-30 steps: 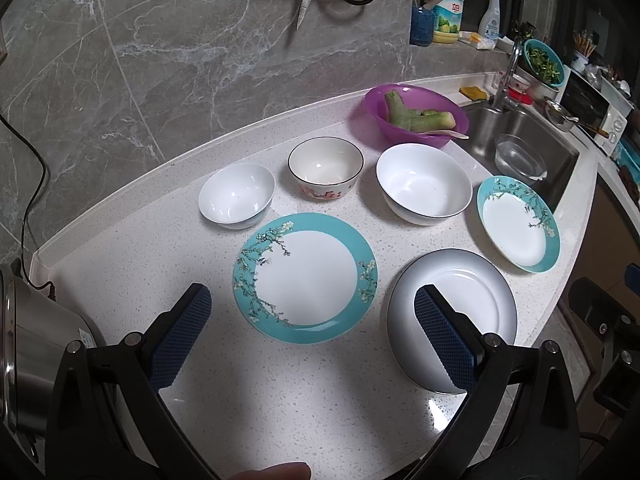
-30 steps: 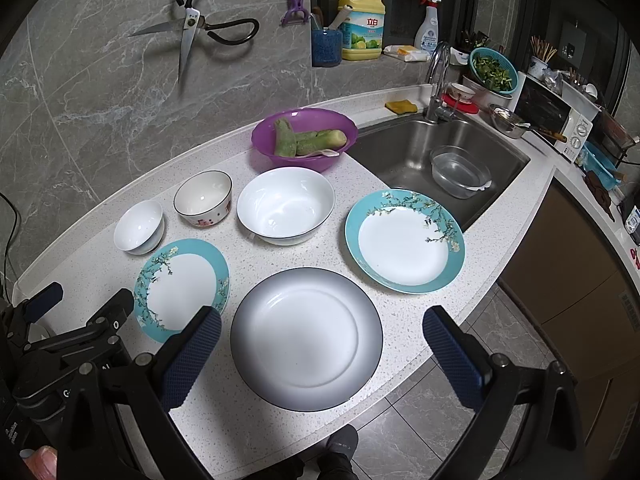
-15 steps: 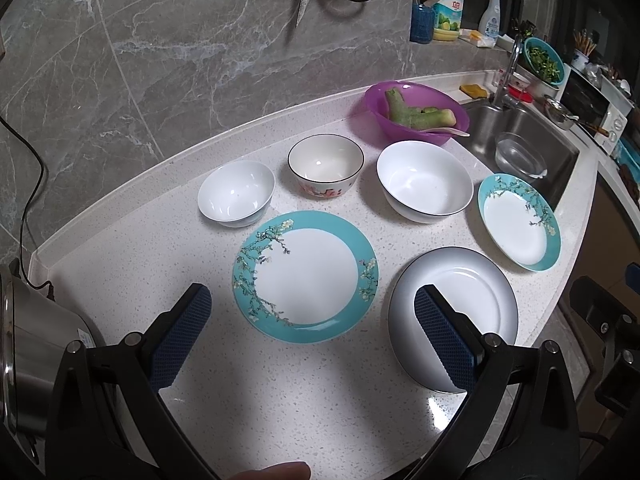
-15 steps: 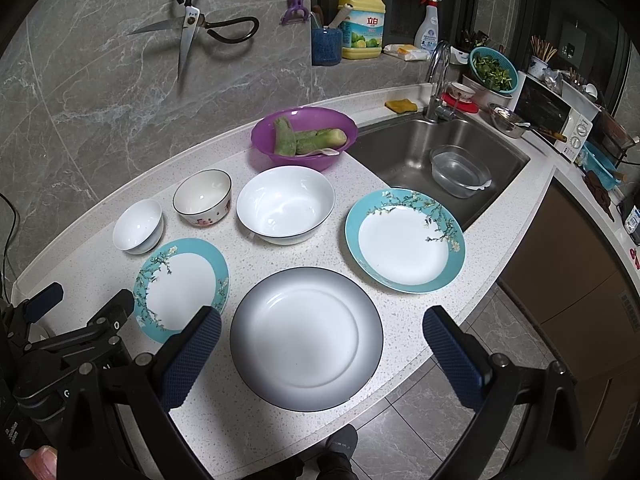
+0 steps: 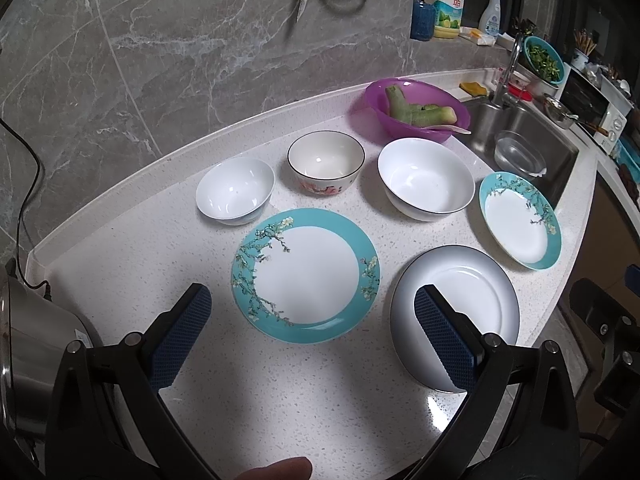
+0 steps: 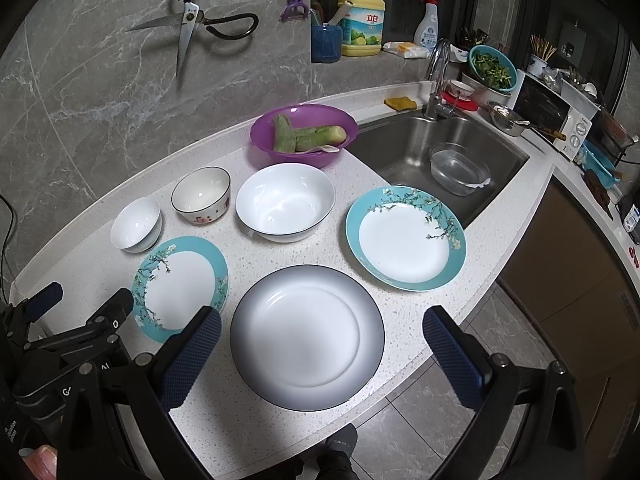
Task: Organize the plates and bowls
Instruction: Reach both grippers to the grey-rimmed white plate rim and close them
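At 12 o'clock from the right gripper [image 6: 320,350], fingers apart, lay the grey-rimmed plate [image 6: 307,338]; the left gripper [image 5: 312,338], also apart, faced the teal plate [image 5: 306,274].

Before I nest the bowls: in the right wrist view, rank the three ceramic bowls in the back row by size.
1. Large white bowl, clearly widest.
2. Dark-rimmed floral bowl.
3. Small white bowl.
The last two look close; the floral bowl seems slightly wider and stands a little farther back, so the ranking probably holds.
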### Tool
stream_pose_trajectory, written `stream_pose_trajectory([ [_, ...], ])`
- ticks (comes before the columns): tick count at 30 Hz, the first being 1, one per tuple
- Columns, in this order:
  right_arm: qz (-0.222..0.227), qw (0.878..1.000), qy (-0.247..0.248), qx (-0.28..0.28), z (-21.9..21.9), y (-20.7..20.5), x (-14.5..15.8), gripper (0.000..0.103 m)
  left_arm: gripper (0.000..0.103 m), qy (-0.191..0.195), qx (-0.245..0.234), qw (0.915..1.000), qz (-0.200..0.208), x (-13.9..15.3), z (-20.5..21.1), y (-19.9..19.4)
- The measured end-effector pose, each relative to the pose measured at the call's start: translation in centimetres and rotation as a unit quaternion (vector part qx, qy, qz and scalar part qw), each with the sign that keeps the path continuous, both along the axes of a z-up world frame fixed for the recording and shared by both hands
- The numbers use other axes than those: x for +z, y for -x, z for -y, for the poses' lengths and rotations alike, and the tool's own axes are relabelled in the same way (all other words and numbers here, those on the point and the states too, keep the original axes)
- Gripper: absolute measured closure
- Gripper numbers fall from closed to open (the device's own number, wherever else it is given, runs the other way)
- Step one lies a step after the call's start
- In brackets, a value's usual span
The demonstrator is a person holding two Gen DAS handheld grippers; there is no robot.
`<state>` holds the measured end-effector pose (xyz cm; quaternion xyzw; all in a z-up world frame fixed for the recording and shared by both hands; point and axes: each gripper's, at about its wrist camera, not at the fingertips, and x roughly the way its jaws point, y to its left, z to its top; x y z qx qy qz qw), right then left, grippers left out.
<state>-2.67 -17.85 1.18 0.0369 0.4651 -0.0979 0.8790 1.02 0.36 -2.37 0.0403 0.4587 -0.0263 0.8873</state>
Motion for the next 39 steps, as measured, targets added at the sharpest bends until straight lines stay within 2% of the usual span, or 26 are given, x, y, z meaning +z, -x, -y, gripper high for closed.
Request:
stream_pose_trajectory([
  [8,-0.005,1.000,-0.002,-0.011,-0.1,-0.2,-0.5,0.000,0.000,0.009,-0.012,0.9998,-0.016,-1.4,-1.1,-1.1],
  [12,0.033,0.998,-0.044,-0.004,0.8,0.3,-1.0,0.000,0.000,0.021,-0.015,0.9980,-0.058,-4.0,-3.0,-2.1],
  [14,0.055,0.995,-0.077,-0.004,1.6,0.6,-1.8,0.000,0.001,0.061,-0.016,0.9947,-0.082,-5.7,-5.0,-2.4],
  [17,0.038,0.993,-0.115,0.009,2.1,0.4,-3.5,0.000,0.001,0.167,-0.007,0.9797,-0.111,-8.1,-8.9,-2.6],
  [18,0.023,0.992,-0.126,0.022,2.3,0.2,-4.3,0.000,0.000,0.183,-0.007,0.9760,-0.118,-8.8,-9.7,-2.7],
  [20,0.004,0.989,-0.149,0.023,3.0,0.3,-5.6,0.000,0.000,0.177,-0.030,0.9788,-0.099,-9.5,-10.2,-2.6],
  [23,0.013,0.986,-0.169,0.004,5.0,1.5,-6.6,0.000,0.000,0.158,-0.086,0.9824,-0.052,-9.2,-9.0,-1.4],
  [24,0.008,0.985,-0.170,-0.001,5.6,1.7,-7.1,0.000,0.000,0.137,-0.105,0.9831,-0.062,-9.5,-7.9,-1.1],
  [25,-0.001,0.984,-0.176,-0.006,6.5,1.9,-7.7,0.000,0.000,0.115,-0.114,0.9819,-0.099,-10.3,-6.7,-1.3],
  [26,-0.012,0.981,-0.193,-0.012,7.5,2.1,-8.6,0.000,0.000,0.108,-0.108,0.9775,-0.146,-11.5,-5.7,-1.7],
  [27,-0.019,0.979,-0.202,-0.015,8.0,1.9,-9.2,0.000,0.000,0.119,-0.103,0.9732,-0.168,-12.2,-5.0,-2.0],
  [29,-0.036,0.976,-0.215,-0.024,9.5,1.9,-10.9,0.000,0.000,0.152,-0.110,0.9667,-0.174,-13.3,-3.8,-2.0],
  [32,-0.064,0.965,-0.251,-0.030,11.3,1.9,-13.5,0.000,0.001,0.145,-0.131,0.9615,-0.193,-15.2,-1.4,-2.3],
  [33,-0.066,0.959,-0.274,-0.027,12.0,1.9,-14.6,0.001,0.001,0.144,-0.129,0.9618,-0.194,-15.8,-0.8,-2.4],
  [35,-0.072,0.952,-0.296,-0.018,13.0,1.7,-15.9,0.012,0.001,0.135,-0.122,0.9640,-0.194,-16.5,0.3,-2.8],
  [37,-0.079,0.944,-0.321,-0.004,14.1,1.0,-17.2,0.032,0.002,0.130,-0.117,0.9655,-0.192,-17.1,1.5,-3.1],
  [39,-0.075,0.936,-0.344,0.007,15.3,0.4,-18.0,0.044,0.003,0.135,-0.110,0.9657,-0.193,-17.5,2.3,-3.0],
])
